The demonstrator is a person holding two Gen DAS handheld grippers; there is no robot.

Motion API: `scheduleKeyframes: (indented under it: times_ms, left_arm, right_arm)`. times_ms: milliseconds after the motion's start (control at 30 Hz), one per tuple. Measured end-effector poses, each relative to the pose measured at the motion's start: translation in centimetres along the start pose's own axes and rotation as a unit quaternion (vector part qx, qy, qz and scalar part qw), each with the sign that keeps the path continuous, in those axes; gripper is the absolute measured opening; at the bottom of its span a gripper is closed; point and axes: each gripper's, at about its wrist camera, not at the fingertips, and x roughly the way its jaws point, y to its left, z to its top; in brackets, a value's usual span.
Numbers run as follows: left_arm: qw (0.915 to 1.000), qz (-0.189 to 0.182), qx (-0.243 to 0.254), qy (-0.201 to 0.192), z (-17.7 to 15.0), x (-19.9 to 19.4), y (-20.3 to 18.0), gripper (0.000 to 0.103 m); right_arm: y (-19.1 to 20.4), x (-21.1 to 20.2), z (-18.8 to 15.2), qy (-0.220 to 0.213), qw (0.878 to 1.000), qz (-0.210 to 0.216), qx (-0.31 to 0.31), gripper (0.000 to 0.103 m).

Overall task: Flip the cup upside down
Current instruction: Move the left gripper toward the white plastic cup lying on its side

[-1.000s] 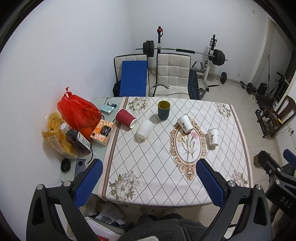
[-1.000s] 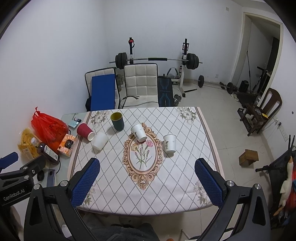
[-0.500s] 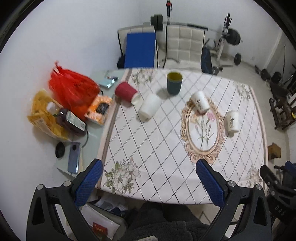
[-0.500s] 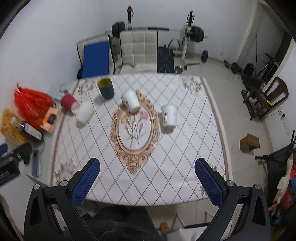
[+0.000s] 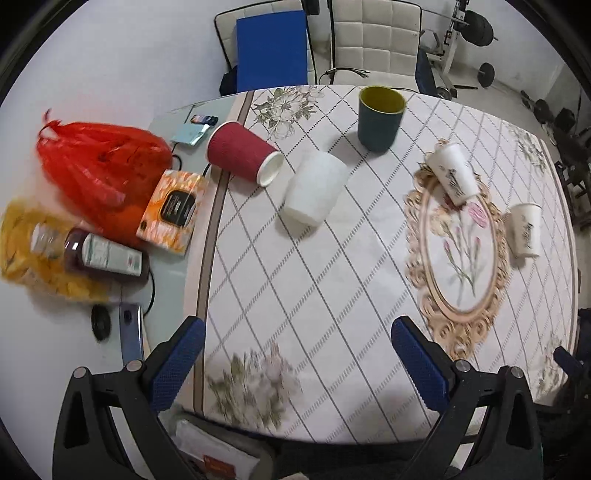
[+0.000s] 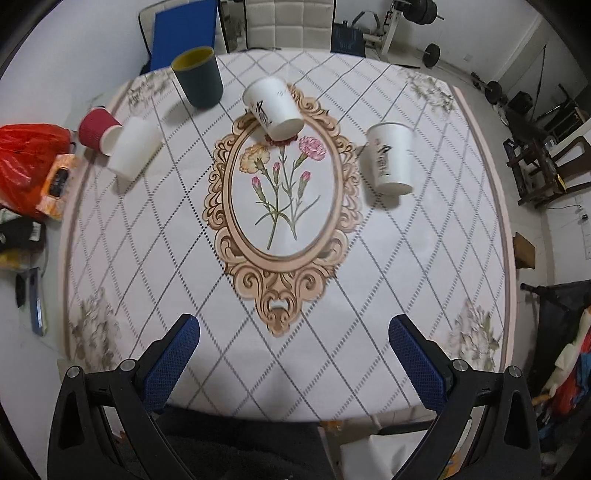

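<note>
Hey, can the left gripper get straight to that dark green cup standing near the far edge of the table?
Probably yes. The left gripper is open, and the dark green cup stands upright beyond the plain white cup, which lies slightly left of the line.

A room in a private home doubles as dining space and gym. A table (image 6: 424, 266) under a floral tablecloth (image 6: 280, 192) stands at its centre; behind the table, padded white chairs (image 5: 373, 40) face a barbell rack (image 5: 461, 29) with weight plates. Left of the table lie a red shopping bag (image 5: 99, 173), snacks (image 5: 33, 254) and a tissue box (image 5: 171, 210).
</note>
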Motion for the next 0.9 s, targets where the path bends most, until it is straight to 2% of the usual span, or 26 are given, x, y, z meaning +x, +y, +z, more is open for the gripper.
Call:
scheduleKeyframes:
  times_ms: [233, 533, 700, 900]
  left_arm:
    - [0.9998, 0.005, 0.009, 0.015, 5.5, 5.1, 1.5, 0.103]
    - [0.9981, -0.013, 0.038, 0.047, 10.7, 10.5, 1.6, 0.103]
    - [0.9929, -0.036, 0.089, 0.070, 12.7, 13.0, -0.3, 0.103]
    - [0.9838, -0.038, 0.144, 0.099, 13.9, 16.4, -2.5, 0.103]
  right_arm:
    - [2.7, 4.8, 4.0, 0.036, 0.999, -0.005, 0.002, 0.103]
    - [5.7, 9.0, 10.0, 0.046, 0.999, -0.013, -0.008, 0.103]
    - [7.0, 10.2, 12.6, 0.046, 0.999, -0.019, -0.020, 0.103]
    - [7.5, 11.2, 14.5, 0.048, 0.998, -0.025, -0.028, 0.103]
